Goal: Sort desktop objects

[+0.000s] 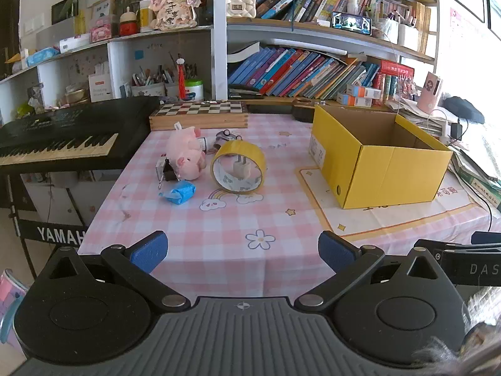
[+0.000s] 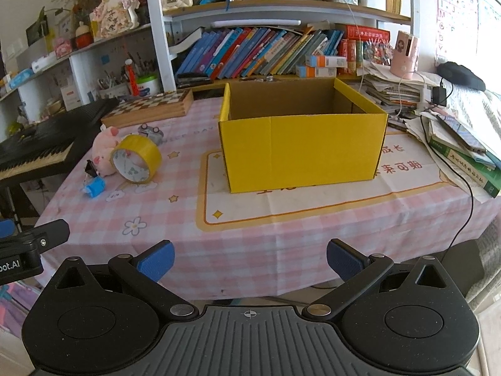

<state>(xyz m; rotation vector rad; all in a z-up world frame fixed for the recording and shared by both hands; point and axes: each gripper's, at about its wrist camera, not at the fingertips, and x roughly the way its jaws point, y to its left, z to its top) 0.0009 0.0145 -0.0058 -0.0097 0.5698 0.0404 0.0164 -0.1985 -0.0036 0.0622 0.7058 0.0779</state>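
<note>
An open yellow cardboard box (image 1: 380,159) (image 2: 300,150) stands on the pink checked tablecloth (image 1: 266,213) (image 2: 250,238). To its left lie a yellow tape roll (image 1: 238,166) (image 2: 136,159) on edge, a white plug (image 1: 241,168) seen through its hole, a pink plush pig (image 1: 186,152) (image 2: 105,148), a black binder clip (image 1: 167,170) (image 2: 91,168), a blue wrapped item (image 1: 179,192) (image 2: 94,187) and a small toy car (image 1: 227,135) (image 2: 152,131). My left gripper (image 1: 242,252) and right gripper (image 2: 250,260) are both open and empty, hovering at the table's front edge.
A chessboard box (image 1: 198,114) (image 2: 147,108) sits at the back of the table. A black keyboard (image 1: 59,138) (image 2: 34,147) stands to the left. Stacked books and cables (image 2: 457,144) lie right of the box. Bookshelves (image 1: 297,72) fill the background.
</note>
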